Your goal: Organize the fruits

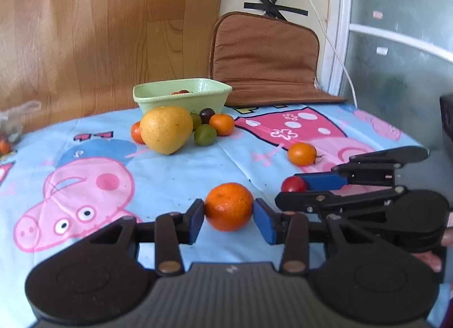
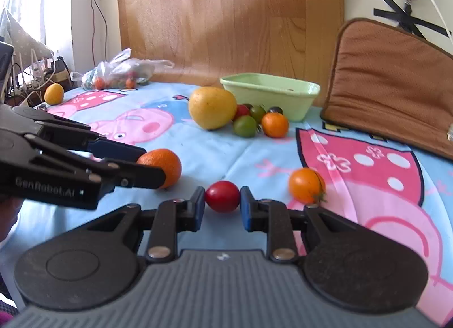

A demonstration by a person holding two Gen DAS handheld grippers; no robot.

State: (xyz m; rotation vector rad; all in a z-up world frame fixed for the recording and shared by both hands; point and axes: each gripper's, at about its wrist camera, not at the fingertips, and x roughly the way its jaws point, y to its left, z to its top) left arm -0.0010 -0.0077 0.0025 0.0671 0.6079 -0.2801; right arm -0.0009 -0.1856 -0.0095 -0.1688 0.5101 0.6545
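On the tablecloth (image 1: pixel 175 175), the grapefruit (image 1: pixel 166 129) lies before the bowl (image 1: pixel 181 96), 1 mandarin (image 1: pixel 222 123) to its right.

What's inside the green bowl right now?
In the left wrist view, small red fruits peek over the green bowl's near rim. The rim hides the floor, so their count and anything else inside is unseen. The right wrist view shows only its inner wall.
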